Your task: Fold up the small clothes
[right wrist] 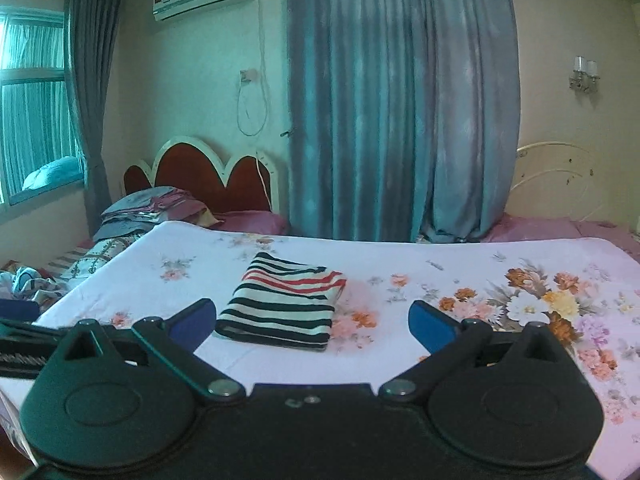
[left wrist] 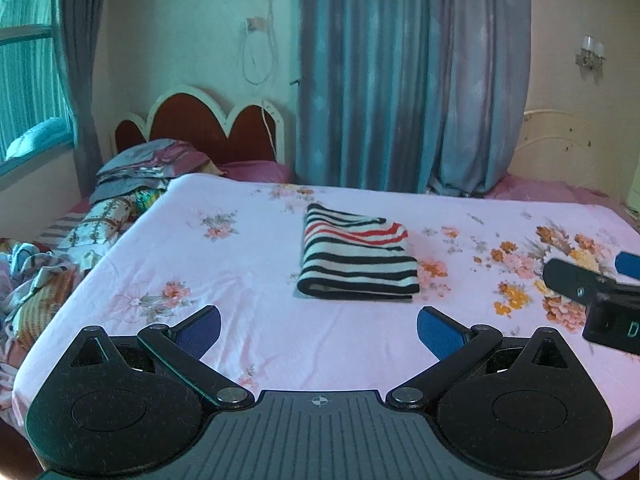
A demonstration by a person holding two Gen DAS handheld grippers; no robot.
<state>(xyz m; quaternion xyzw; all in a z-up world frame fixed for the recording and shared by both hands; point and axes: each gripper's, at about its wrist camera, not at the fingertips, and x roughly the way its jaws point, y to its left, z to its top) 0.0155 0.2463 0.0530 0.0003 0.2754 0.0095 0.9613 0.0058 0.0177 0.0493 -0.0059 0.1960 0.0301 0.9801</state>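
1. Task item: a striped garment [left wrist: 356, 258], black and white bands with a few red ones, lies folded into a compact rectangle on the bed [left wrist: 256, 240], roughly mid-sheet on the pink floral cover. It lies flat, with nothing touching it.
2. Left gripper [left wrist: 319, 330]: jaws spread wide, blue pads well apart, nothing between them. It hangs over the near part of the bed, short of the garment.
3. Right gripper [right wrist: 311, 322]: jaws also spread to their widest and empty. Part of it shows at the right edge of the left wrist view, off to the side of the garment and clear of it.
4. Key relation: from the left gripper the garment lies straight ahead and farther up the bed, almost centred between the pads. From the right gripper it lies ahead and a little left of centre. Neither is touching.
5. Long axis: the rectangle runs away from both cameras, with its thick folded edge nearest the grippers and the red-striped end farthest. Its short side faces the jaws.
6. Which is nearer: hard to judge through fisheye. The garment looks closer to the pads in the right wrist view, so I would guess the right.
7. Judgement: this item looks finished. A heap of loose cloth [left wrist: 36, 280] at the left side of the bed may be the next stock, but I cannot confirm.
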